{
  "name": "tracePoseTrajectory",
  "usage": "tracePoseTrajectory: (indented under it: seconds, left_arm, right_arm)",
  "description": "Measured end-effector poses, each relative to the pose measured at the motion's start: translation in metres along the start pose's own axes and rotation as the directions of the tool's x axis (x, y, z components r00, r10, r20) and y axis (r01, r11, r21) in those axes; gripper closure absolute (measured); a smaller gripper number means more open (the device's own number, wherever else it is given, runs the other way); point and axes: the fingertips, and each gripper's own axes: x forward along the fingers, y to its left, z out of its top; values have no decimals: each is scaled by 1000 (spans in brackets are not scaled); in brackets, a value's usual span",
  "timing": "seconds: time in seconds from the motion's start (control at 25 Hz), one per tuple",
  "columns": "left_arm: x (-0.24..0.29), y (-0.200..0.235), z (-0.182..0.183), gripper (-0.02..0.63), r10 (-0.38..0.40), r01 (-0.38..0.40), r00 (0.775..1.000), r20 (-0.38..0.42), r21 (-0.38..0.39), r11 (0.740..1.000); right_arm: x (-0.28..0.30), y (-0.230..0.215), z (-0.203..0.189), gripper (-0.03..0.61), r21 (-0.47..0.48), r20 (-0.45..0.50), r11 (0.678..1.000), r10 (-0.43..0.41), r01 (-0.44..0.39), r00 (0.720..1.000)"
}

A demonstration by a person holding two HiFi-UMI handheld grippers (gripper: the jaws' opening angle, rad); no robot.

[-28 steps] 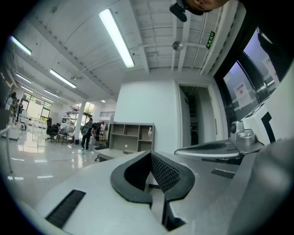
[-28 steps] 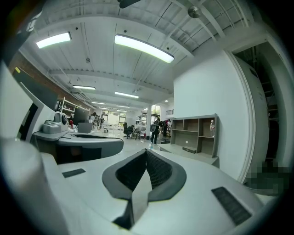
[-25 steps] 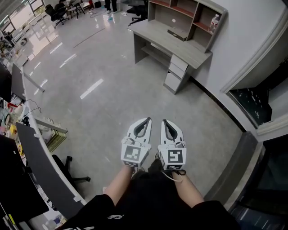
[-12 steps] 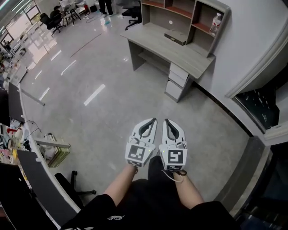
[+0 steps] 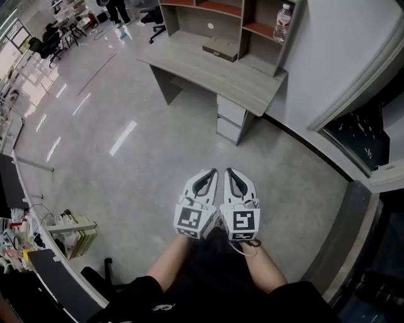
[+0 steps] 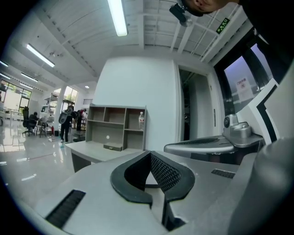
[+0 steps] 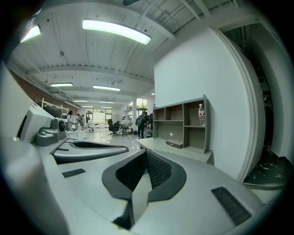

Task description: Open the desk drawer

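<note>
A grey desk (image 5: 208, 66) with a shelf hutch stands against the white wall, far ahead. Its stack of drawers (image 5: 231, 117) sits under the right end, all closed. My left gripper (image 5: 207, 178) and right gripper (image 5: 234, 177) are held side by side low in the head view, well short of the desk, both shut and empty. In the left gripper view the shut left gripper (image 6: 150, 155) points toward the desk (image 6: 98, 150). In the right gripper view the shut right gripper (image 7: 145, 153) faces the desk (image 7: 177, 150).
A water bottle (image 5: 282, 23) stands on the hutch's right shelf, a flat box (image 5: 220, 48) lies on the desktop. Cluttered workbenches (image 5: 38, 252) line the left side. A dark doorway (image 5: 360, 135) opens at right. People and office chairs (image 5: 117, 11) are far back.
The desk has come closer and shifted lower and left in the head view as I walk toward it. Both grippers stay shut, side by side.
</note>
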Motion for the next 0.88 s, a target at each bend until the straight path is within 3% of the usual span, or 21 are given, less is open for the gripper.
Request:
tracePoseTrajectory:
  seconds: [0.4,0.88]
  left_arm:
    - [67,53,-16,612,-28,26,998,-48,-32,999]
    - [210,136,-50,612,-156,145,982,-103,-105,984]
  right_arm:
    - [74,-26,-11,572,37,-29,999,-12,13,1000]
    - [221,-97,-39,572,89,-108,988,-117,127,987]
